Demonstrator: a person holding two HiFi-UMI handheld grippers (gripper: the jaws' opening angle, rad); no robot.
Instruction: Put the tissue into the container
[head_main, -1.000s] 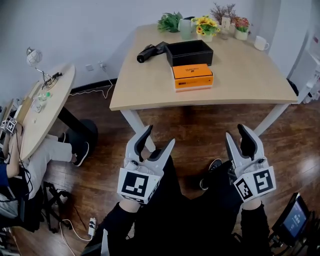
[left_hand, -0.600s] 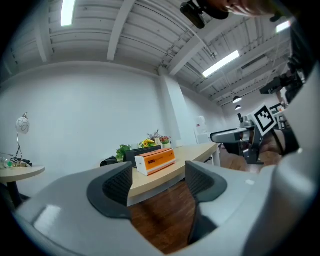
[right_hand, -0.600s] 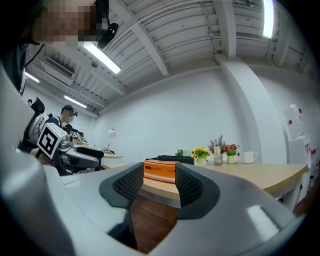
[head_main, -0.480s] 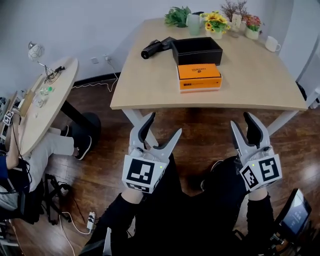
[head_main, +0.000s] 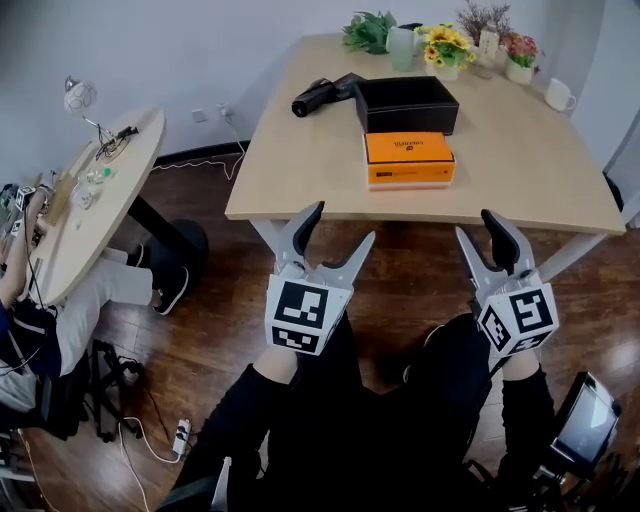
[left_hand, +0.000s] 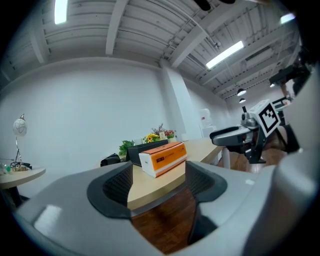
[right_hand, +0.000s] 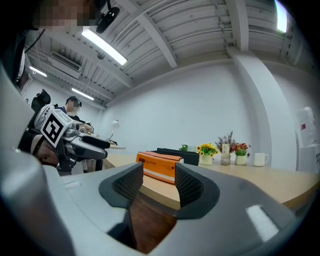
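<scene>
An orange tissue box lies on the wooden table, just in front of an open black container. Both grippers hang over the floor, short of the table's near edge. My left gripper is open with nothing between its fingers; my right gripper is also open and empty, its jaws less wide apart. In the left gripper view the tissue box and container show beyond the jaws. The right gripper view shows the box ahead, with the container behind it.
A black device lies left of the container. Flower pots, a green plant and a white mug line the table's far edge. A round side table with a seated person is at left.
The table has come nearer in the head view. Both grippers have moved forward toward its near edge, still open and empty.
</scene>
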